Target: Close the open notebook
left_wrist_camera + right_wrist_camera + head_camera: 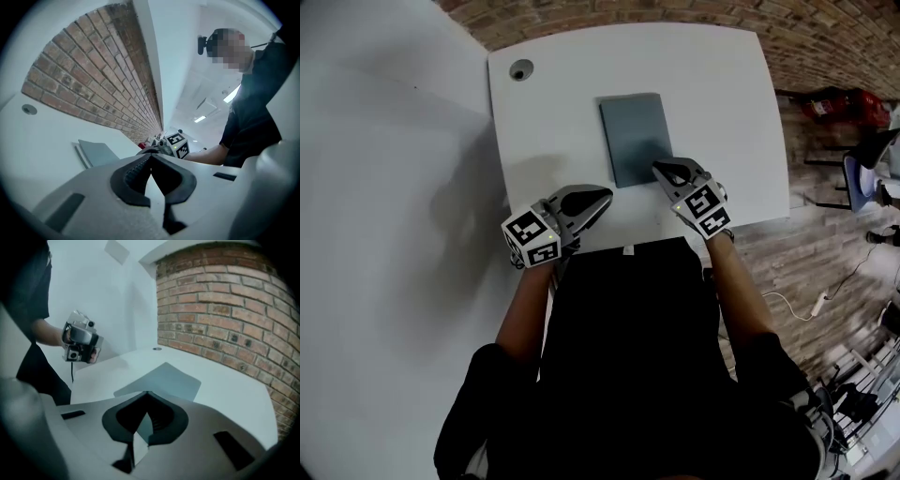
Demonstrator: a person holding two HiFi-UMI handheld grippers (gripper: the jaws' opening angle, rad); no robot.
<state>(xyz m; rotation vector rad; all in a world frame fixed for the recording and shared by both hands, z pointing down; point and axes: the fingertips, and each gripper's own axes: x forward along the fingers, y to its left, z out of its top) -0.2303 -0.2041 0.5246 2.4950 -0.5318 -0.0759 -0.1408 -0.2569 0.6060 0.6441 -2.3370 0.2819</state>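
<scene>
On the white table (712,84) lies the notebook (633,136), a plain grey cover facing up and no pages showing. Its near right corner is covered in the head view by the right claw (660,168). No view settles whether that claw touches the cover or only hangs over it. The table edge nearest the notebook's near side is cut off by the person's dark clothing (628,328). From the left gripper view only part of the notebook shows, its near end hidden behind the claw's own body. A thin strip runs along one long side there, too small to tell whether it is a spine.

Both claws are closed with nothing between the jaws. The right claw's tips meet in a point and it tilts downward. The left claw (602,195) also has its tips together, with only bare table seen through the gap behind them.

Relative to the notebook, the right claw sits over the near right corner, with the rest of the cover stretching away beyond its tips. The left claw is just off the near left corner, clear of the cover. The notebook's near edge lies between the two claws.
</scene>
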